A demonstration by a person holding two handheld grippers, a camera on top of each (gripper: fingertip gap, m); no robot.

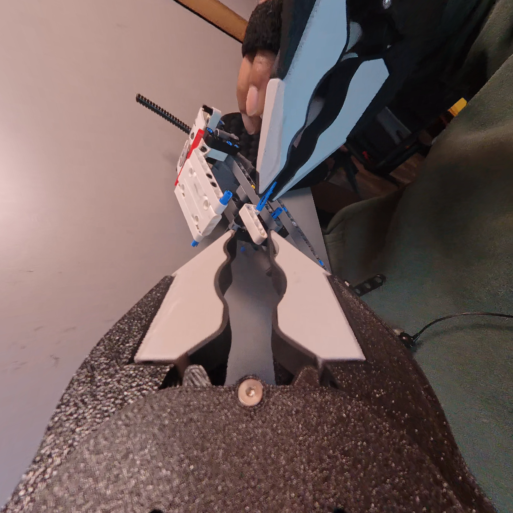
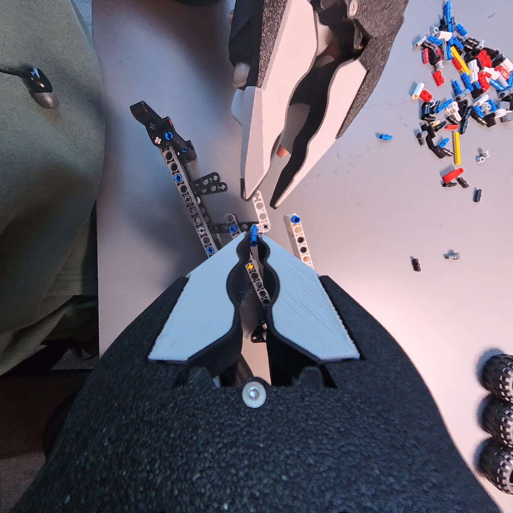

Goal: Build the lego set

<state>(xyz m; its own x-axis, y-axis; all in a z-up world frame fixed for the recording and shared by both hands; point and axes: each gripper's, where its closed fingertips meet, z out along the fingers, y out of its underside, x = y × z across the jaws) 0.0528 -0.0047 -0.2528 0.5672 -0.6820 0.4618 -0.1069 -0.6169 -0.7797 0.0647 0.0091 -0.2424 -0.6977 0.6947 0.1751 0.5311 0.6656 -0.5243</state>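
Right gripper [image 2: 254,238]: we pinch a blue pin [image 2: 253,234] at the tips, aimed at the frame's holes.
Left gripper [image 1: 251,236]: jaws spread around a white beam [image 1: 254,223] (contact unclear), steadying it.
Frame [image 2: 188,194]: half-built, raised between us.
Table [image 2: 361,249]: loose parts [image 2: 466,80] kept well aside.

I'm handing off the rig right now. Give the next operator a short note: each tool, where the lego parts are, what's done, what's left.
Right tool: shut on a blue pin, tip at the frame.
Left tool: fingers either side of the short white beam on the assembly; grip unclear.
Parts: the partly built frame on the white table; loose pieces pile and black tyres to the right.
Done: grey beam frame with white panel joined.
Left: seat this pin, probably into the white beam, then continue; tyres not yet fitted.
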